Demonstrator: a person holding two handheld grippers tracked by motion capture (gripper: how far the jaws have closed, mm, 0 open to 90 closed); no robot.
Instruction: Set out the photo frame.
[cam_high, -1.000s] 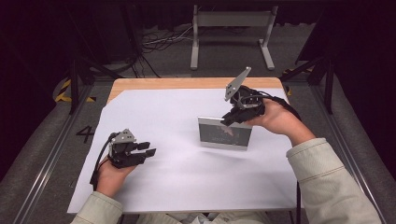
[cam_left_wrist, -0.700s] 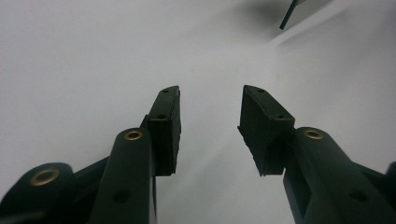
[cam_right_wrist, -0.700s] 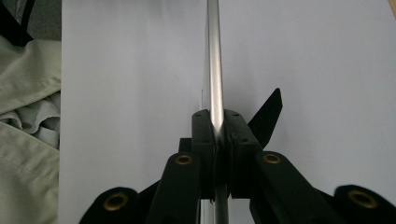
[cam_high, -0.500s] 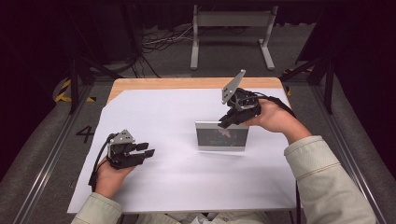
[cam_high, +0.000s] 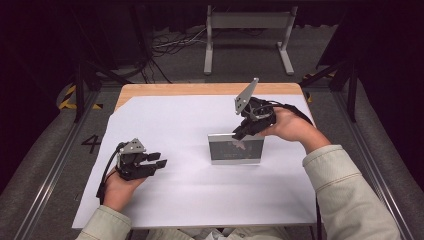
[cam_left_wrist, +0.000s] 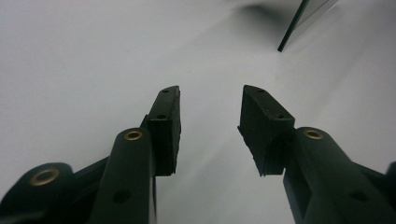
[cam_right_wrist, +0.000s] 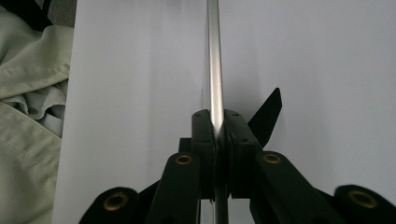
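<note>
Figure: a framed panel held on edge over a white sheet. The framed panel (cam_high: 235, 148), a thin flat rectangle with a silvery metal rim and a dark reflective face, stood upright on its long lower edge on the white sheet (cam_high: 200, 200), right of the sheet's middle. The right gripper (cam_high: 239, 133) came down on the panel's upper edge near its right end; in the right gripper view its two jaws were shut on the rim (cam_right_wrist: 214, 70), one pad on each face, with the edge running straight away between them. The left gripper (cam_high: 159, 160) lay low over the sheet, well apart from the panel and to its left, with its jaws standing partly open and nothing between them; in the left gripper view only a corner of the panel (cam_left_wrist: 299, 23) appeared beyond the pads.

Judged from its look, the panel was stiff and fairly light, but the glossy face could be glass or mirror, hence fragile and slippery. The rim offered the safest hold, pinched across the thickness. A single grip near one end would let it swing or tip, so a second hold on the opposite end of the top edge seemed advisable.
</note>
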